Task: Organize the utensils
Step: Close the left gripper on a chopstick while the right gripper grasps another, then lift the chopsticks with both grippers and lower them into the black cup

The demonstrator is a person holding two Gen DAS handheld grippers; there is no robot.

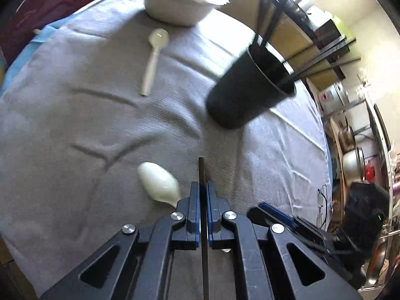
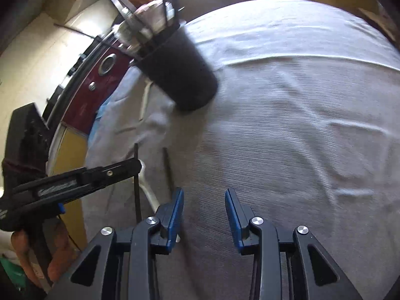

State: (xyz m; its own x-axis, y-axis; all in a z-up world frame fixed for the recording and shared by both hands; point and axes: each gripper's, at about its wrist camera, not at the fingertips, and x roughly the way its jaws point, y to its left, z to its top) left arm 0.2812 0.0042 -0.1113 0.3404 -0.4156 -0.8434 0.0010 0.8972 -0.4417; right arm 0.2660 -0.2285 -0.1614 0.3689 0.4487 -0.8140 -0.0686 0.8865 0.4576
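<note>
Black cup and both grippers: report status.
Left gripper shut on black utensil. Right gripper open, empty. Black cup upright, holding black utensils. White spoons loose on cloth; path clear.

Your left gripper (image 1: 203,187) hides the near white spoon's (image 1: 160,183) handle; the black cup (image 2: 180,72) is motion-blurred; its utensils run past the top edge.

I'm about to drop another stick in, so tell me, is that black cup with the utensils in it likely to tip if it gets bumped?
Probably yes. The black cup is tall and narrower at its base, and it stands on a wrinkled grey cloth, likely unsteady footing. The long black utensils lean far past its rim, so a knock on them could lever it over.
</note>
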